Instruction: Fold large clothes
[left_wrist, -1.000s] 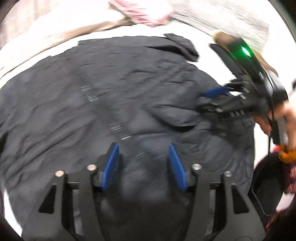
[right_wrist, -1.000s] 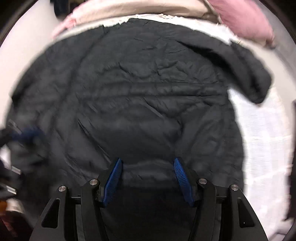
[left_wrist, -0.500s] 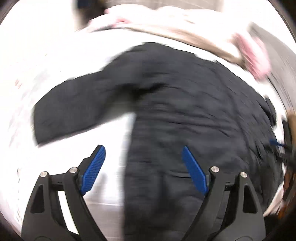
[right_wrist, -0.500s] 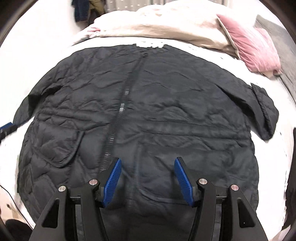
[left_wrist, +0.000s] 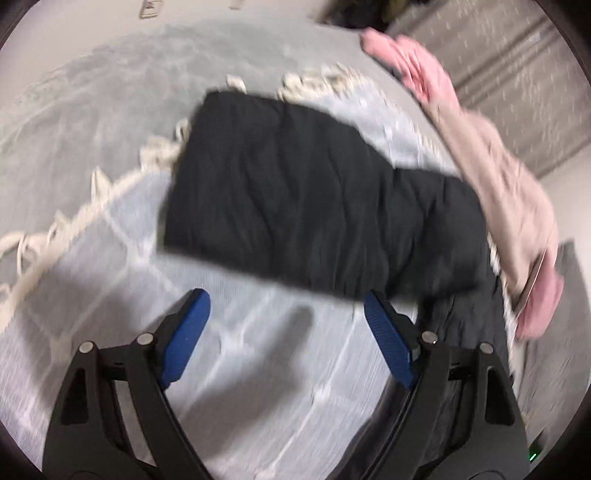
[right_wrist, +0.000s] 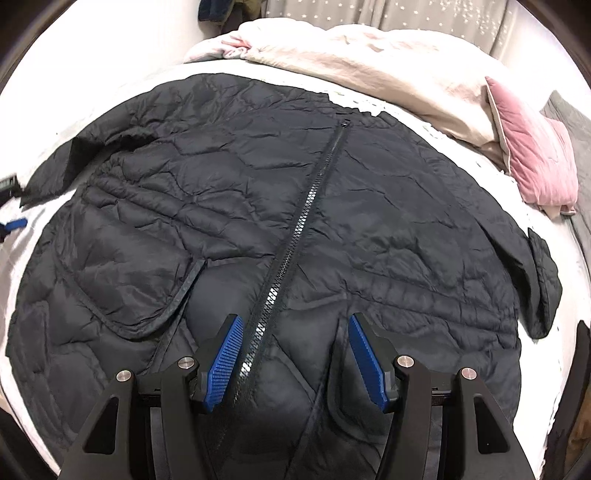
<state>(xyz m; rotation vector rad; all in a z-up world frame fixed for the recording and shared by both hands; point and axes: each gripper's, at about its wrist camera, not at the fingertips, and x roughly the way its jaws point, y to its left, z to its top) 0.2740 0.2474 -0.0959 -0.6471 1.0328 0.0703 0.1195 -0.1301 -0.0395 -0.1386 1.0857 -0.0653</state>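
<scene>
My right tongs (right_wrist: 293, 350) hang over the lower front of the black quilted jacket (right_wrist: 258, 221), which lies spread flat on the white bedspread (right_wrist: 85, 88) with its front up. Their blue pads stand apart with nothing pinched between them; the jacket's zipper (right_wrist: 306, 210) runs from just inside my left-hand pad up and away toward the collar. A pocket flap (right_wrist: 147, 295) sits off to the left of these tongs, and the jacket's far right sleeve (right_wrist: 535, 280) ends well off to the right, its cuff folded back on the bedspread. Beyond the collar lies a rumpled beige duvet (right_wrist: 388, 62), with a pink pillow (right_wrist: 532, 155) at its right end. My left tongs (left_wrist: 284, 332) are out at the other sleeve (left_wrist: 295, 206): it stretches across the view just ahead of the fingertips, and the right-hand pad looks close to its near edge, though the blur keeps me from saying whether they touch. These jaws have just been opening and now stand wide, with only the white bedspread and its fringed edge (left_wrist: 74, 221) showing between and left of them, nothing gripped. The left view is smeared with blur.
</scene>
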